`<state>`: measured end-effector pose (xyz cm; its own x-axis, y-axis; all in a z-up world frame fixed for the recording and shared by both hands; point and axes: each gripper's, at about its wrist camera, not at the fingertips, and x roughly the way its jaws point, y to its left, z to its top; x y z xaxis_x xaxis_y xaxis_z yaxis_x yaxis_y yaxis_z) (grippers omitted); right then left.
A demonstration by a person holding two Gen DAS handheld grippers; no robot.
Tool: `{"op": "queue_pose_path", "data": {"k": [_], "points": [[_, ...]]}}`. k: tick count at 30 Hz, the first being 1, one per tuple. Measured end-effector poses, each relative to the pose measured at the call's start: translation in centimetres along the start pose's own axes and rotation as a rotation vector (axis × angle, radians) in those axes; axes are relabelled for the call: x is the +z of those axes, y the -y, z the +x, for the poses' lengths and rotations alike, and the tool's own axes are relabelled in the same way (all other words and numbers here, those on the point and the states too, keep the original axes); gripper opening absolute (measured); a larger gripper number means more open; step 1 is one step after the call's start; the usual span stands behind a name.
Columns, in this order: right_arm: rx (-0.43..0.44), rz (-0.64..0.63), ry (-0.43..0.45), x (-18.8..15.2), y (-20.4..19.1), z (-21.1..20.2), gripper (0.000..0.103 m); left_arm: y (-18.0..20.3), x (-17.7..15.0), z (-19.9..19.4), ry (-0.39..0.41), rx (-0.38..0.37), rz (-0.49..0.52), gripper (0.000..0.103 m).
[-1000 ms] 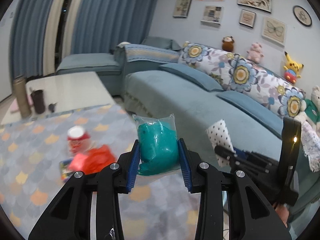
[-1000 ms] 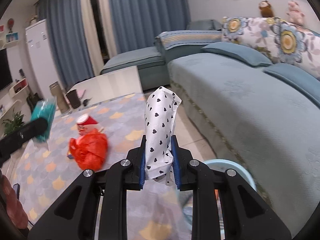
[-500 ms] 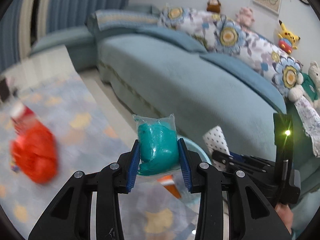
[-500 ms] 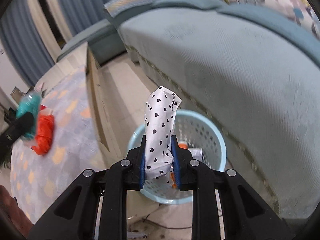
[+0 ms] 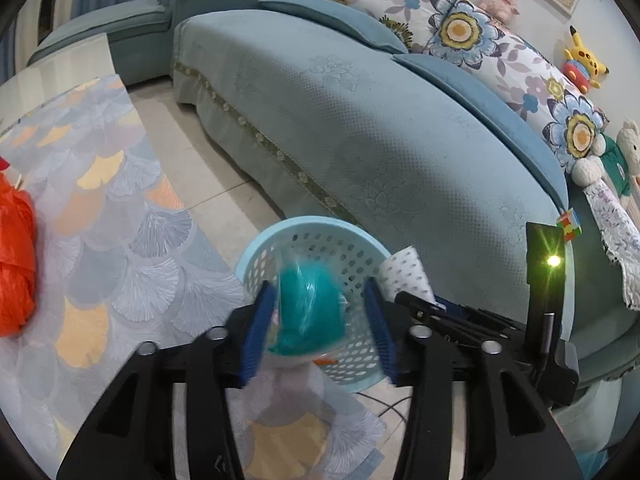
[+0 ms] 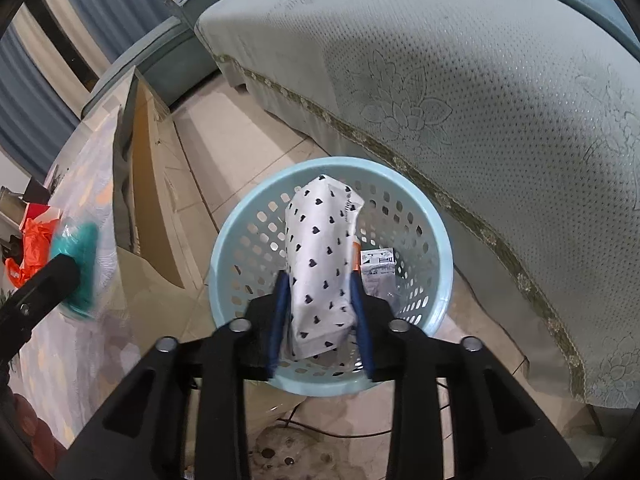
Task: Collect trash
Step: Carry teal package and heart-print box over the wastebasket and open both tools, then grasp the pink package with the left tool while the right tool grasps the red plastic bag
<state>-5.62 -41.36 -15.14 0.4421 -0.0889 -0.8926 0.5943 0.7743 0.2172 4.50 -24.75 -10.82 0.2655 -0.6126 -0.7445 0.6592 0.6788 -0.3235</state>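
The left gripper point(image 5: 320, 328) has its blue-padded fingers point(image 5: 258, 334) spread wider than the teal plastic-wrapped bundle point(image 5: 310, 312) between them; the bundle is motion-blurred, lies close against the left pad with a clear gap to the right pad, and sits over the near rim of the pale blue perforated basket point(image 5: 316, 226). Whether that left pad touches it cannot be told. The right gripper point(image 6: 320, 316) has its fingers point(image 6: 279, 312) closed against both sides of the white heart-print packet point(image 6: 322, 264), which stands upright between them, its top reaching over the basket's mouth. The basket stands on the tiled floor point(image 6: 236, 148) between the worktop point(image 5: 100, 240), covered in a fan-patterned cloth, and the teal sofa point(image 5: 380, 140). Only the right wrist view looks down into the basket, showing a printed white wrapper point(image 6: 378, 268) and something orange at the bottom, plus the worktop's side panel. Only the left wrist view shows the floral cushions point(image 5: 460, 28), the plush toys point(image 5: 582, 66) along the sofa back, and the orange plastic bag point(image 5: 16, 264) large on the worktop.
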Motion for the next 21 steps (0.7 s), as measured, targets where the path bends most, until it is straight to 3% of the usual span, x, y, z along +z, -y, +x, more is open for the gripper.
{"op": "queue_pose_path", "data": {"k": [2, 13, 21], "points": [[-0.009, 0.001, 0.009, 0.0, 0.0, -0.1, 0.043, -0.2, 0.1, -0.3, 0.008, -0.004, -0.008, 0.052], [-0.017, -0.031, 0.029, -0.1, -1.3, -1.0, 0.043, -0.8, 0.2, -2.3, 0.059, 0.012, -0.008, 0.053], [0.049, -0.109, 0.108, 0.2, -5.8, -4.3, 0.043, -2.7, 0.4, -7.0, 0.144, 0.023, -0.047, 0.053]]}}
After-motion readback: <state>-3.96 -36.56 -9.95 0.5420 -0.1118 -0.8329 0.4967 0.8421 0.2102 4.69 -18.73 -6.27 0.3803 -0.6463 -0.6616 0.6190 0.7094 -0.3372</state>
